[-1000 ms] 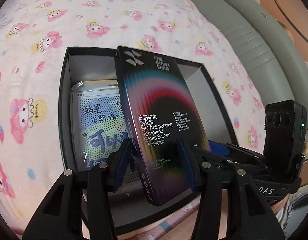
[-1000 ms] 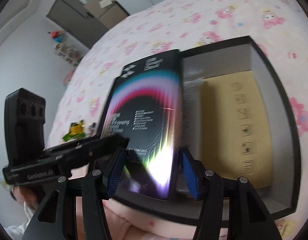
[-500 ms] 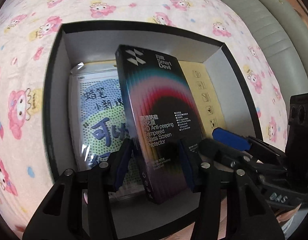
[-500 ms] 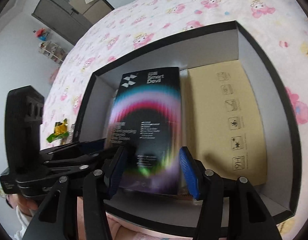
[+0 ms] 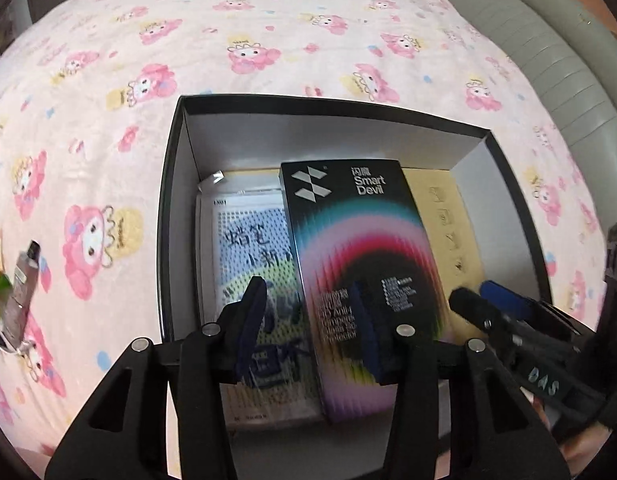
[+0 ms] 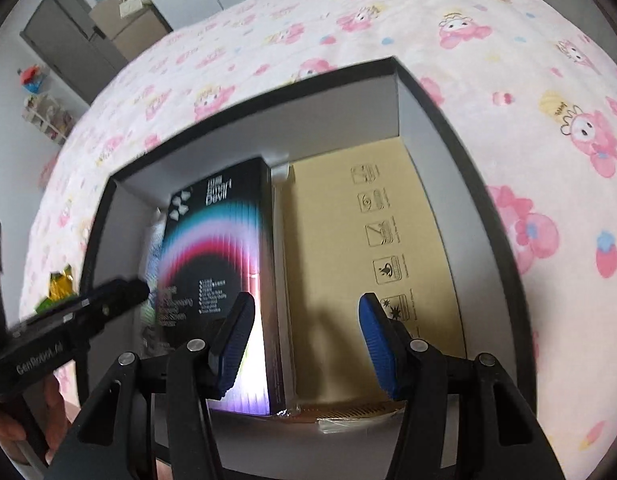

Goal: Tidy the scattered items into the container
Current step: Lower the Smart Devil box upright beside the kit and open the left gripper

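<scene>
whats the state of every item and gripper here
container: open, no lid
screen protector box: face up inside, not gripped
printed packet: flat inside, partly under that box
brown carton: flat inside
tube: outside, on the blanket
gold-green wrapper: outside, on the blanket
left gripper: open, empty
right gripper: open, empty

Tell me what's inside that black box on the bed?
Inside the black cardboard box: a dark rainbow-printed screen-protector pack, a dotted plastic packet, a tan carton. Underneath them is hidden.

Both wrist cameras look steeply down, close over the open box on the bed: left from its left, right from its right, sharing its interior.
</scene>
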`<state>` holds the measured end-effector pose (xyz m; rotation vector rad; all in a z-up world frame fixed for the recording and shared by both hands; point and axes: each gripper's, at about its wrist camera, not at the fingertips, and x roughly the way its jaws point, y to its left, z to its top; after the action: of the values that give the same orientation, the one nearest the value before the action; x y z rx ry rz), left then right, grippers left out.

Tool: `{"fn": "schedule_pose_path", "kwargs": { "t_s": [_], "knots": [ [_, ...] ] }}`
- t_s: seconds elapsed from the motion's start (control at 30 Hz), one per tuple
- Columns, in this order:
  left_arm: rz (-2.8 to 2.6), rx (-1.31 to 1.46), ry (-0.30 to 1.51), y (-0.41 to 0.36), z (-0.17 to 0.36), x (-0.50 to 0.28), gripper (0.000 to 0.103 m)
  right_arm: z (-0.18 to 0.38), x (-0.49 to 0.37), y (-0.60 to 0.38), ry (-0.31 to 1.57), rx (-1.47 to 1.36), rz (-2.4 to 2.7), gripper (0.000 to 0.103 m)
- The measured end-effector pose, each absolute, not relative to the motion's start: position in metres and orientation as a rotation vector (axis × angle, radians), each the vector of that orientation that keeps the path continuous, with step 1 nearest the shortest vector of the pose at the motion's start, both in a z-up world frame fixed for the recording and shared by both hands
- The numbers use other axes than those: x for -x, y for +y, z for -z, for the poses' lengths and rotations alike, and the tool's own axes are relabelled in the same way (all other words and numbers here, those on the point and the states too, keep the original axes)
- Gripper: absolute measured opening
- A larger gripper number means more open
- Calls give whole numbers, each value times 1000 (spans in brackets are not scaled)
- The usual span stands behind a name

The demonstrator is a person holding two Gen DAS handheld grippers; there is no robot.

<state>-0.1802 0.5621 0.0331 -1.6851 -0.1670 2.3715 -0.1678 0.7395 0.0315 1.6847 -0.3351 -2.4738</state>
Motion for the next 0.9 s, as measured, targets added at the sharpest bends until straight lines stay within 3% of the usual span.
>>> {"fn": "schedule_pose_path", "kwargs": {
  "t_s": [0.1, 0.23, 0.3, 0.37, 0.6, 0.73, 0.9],
  "knots": [
    [-2391, 1726, -112, 569, -31, 187, 47, -32, 167, 739, -318, -1687, 2477, 51],
    [-2396, 1759, -77, 576, -29, 193, 56, -32, 166, 746, -346, -1691, 2486, 51],
    [-2401, 1759, -98, 574, -30, 193, 55, -31, 166, 748, -347, -1701, 2482, 51],
    [-2406, 1730, -130, 575, -35, 191, 47, -32, 165, 748, -340, -1699, 2484, 51],
    [-2288, 1802, -172, 584, -13, 197, 47, -34, 163, 749, -325, -1696, 2485, 52],
    [-2254, 1807, -247, 579, -5, 204, 54, -33, 162, 752, -352, -1690, 2462, 52],
    [-2171, 1749, -309, 589, -10, 210, 50, -29, 165, 751, -395, -1709, 2421, 52]
  ]
}}
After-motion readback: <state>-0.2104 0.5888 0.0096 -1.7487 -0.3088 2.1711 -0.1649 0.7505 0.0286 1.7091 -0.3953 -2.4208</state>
